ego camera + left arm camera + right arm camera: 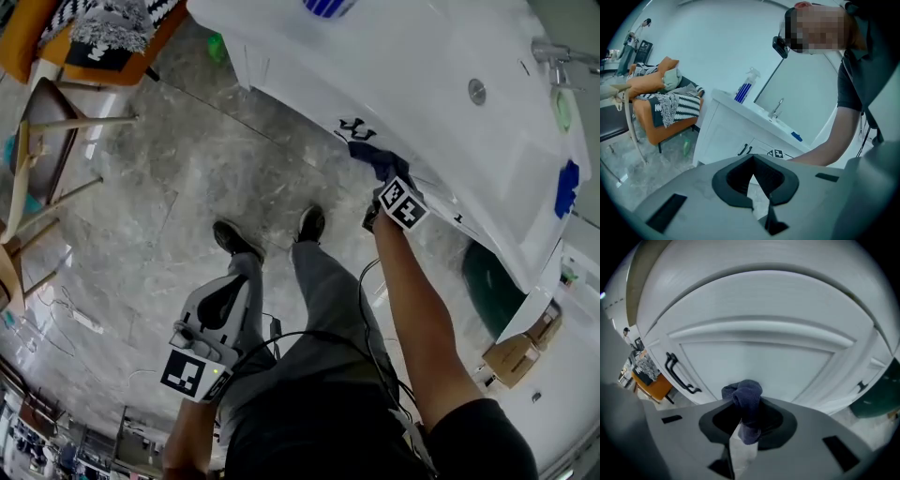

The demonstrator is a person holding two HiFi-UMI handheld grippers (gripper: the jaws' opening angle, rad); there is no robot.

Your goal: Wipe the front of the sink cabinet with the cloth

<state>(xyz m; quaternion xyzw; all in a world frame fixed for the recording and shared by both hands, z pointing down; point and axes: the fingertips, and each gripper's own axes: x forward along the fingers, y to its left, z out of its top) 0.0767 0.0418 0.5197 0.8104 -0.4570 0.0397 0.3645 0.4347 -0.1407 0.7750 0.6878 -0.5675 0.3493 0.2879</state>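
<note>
The white sink cabinet [298, 101] runs across the upper right of the head view. My right gripper [380, 183] is shut on a dark blue cloth [375, 157], which it holds up against the cabinet front next to the black door handles [357, 127]. In the right gripper view the bunched cloth [746, 401] sticks out between the jaws, close to a white door panel [759, 357], with the handles [677, 373] to its left. My left gripper [236, 278] hangs low beside the person's leg, shut and holding nothing [759, 193].
An orange chair [103, 42] draped with striped fabric stands at the far left, with a wooden stool [47, 131] near it. A green bottle [216, 45] lies on the floor. A spray bottle [745, 86] and faucet [558, 56] are on the counter. A dark green bin [487, 281] stands right of the cabinet.
</note>
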